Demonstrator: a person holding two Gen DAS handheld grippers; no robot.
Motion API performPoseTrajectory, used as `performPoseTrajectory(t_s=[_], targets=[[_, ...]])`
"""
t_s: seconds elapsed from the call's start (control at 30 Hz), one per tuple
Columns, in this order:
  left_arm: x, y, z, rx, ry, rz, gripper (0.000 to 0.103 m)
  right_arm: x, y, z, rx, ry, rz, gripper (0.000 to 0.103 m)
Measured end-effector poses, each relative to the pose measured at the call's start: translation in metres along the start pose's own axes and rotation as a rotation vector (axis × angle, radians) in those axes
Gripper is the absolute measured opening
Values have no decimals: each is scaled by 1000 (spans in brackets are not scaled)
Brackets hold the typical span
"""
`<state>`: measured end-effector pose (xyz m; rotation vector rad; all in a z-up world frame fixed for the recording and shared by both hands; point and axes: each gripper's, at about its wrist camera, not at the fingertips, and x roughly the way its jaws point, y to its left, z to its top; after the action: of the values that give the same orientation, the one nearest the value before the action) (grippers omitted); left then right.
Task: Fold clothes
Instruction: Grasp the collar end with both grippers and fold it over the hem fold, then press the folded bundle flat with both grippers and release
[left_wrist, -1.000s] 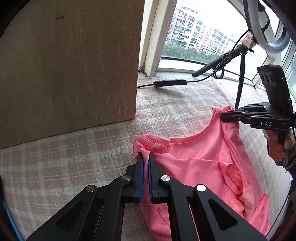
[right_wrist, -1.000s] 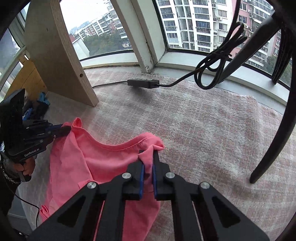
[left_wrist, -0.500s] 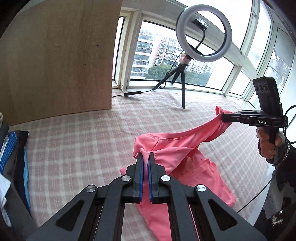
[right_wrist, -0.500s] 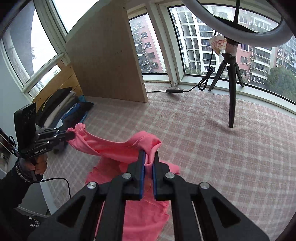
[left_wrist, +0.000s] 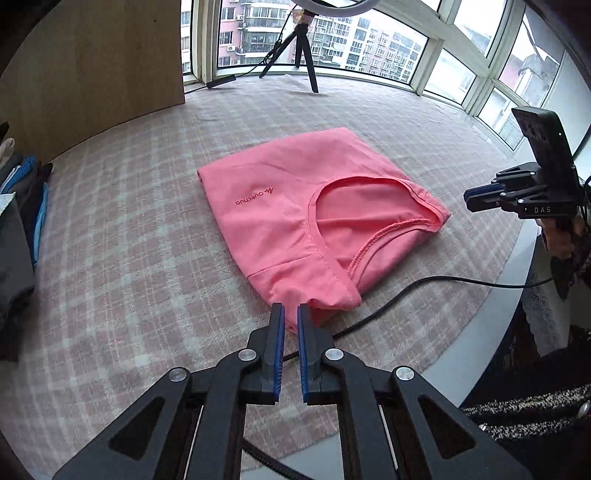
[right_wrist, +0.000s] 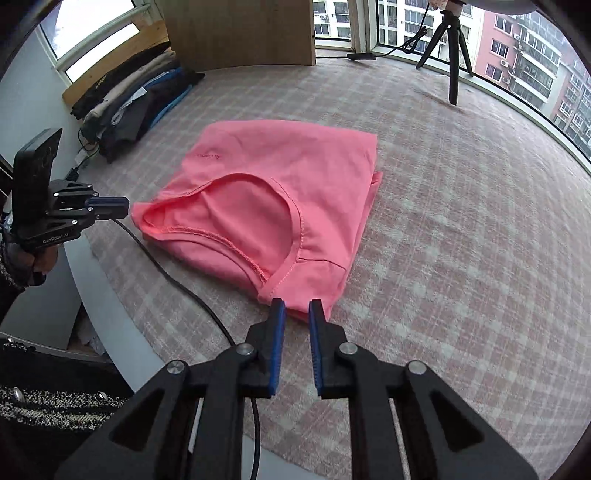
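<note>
We see a smooth pink shirt (left_wrist: 295, 206) folded flat on checked cloth (left_wrist: 129, 277); both grippers (left_wrist: 290, 314) (right_wrist: 297, 310), jaws just parting, hold nothing.

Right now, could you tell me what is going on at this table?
A person with a gripper in each hand is folding a pink T-shirt on the checked cloth. The shirt lies folded flat, with its neckline towards the person. The left gripper and right gripper sit just off its near corners. The right jaws have just been opening, the left are narrowly parted, and neither holds the shirt.
</note>
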<state>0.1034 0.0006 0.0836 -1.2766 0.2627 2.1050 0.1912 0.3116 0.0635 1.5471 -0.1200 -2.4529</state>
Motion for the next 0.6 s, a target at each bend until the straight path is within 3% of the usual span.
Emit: performPoseTrajectory(t_s=[0.1,0.2,0.33,0.43,0.6], targets=[[-25,-1,-2,22,-50,22,18,-37,1,-5,36,-63,35,33],[-19,-8,4,54,-61,0,19,-53,3,-2,70,-125,64,42],[6,-27,1,153,-41,10,21,-30,13,3,86,-133,22,42],[22,-36,-7,234,-23,79,22,-2,22,0,83,-87,38,42],[27,-31,-10,259,-39,121,22,20,26,-5,69,-57,-35,42]])
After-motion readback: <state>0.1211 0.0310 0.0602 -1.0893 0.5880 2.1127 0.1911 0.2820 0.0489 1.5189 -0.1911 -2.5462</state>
